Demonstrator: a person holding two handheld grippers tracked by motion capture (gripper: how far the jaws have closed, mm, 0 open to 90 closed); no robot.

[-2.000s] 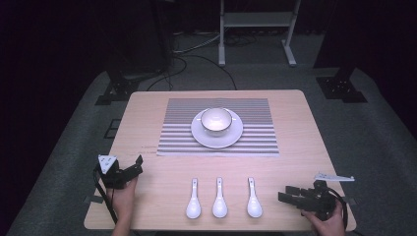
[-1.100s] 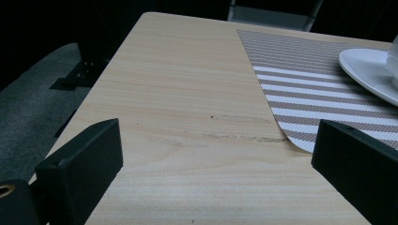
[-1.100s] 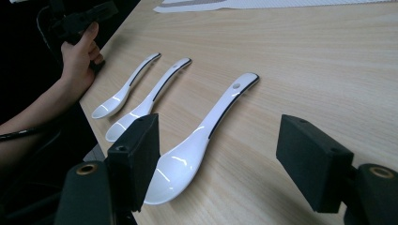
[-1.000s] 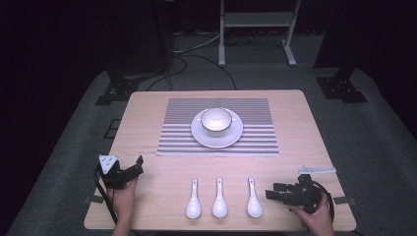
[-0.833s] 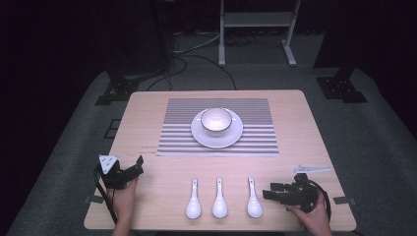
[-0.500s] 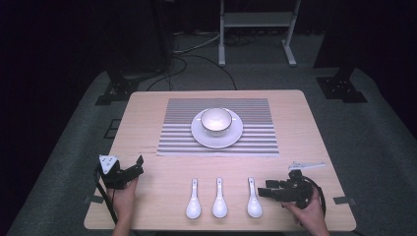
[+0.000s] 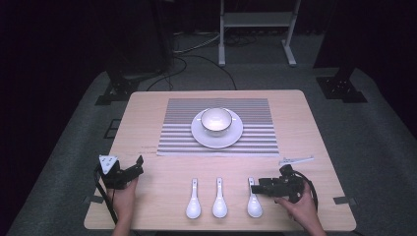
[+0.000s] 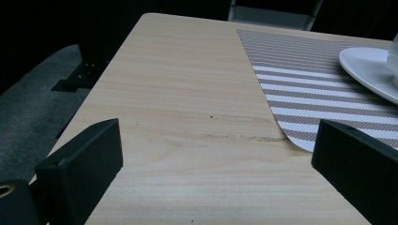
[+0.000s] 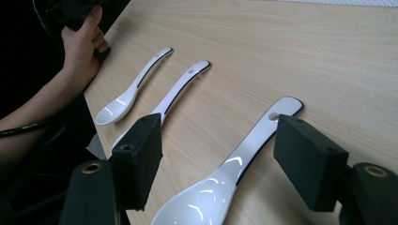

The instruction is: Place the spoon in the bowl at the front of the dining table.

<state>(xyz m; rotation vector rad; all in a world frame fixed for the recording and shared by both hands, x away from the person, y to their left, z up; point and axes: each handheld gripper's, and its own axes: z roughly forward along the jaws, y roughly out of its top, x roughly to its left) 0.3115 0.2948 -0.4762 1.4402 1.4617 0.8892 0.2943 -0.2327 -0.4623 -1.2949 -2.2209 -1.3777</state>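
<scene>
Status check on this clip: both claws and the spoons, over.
Right claw open, straddling the nearest spoon, not closed on it. Left claw open over bare table. Nothing in the way.

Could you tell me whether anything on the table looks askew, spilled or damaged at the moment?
Nothing stands out. The bowl sits centred on its plate on the striped mat, and the three spoons lie in a neat parallel row. No spills or breakage show.
</scene>
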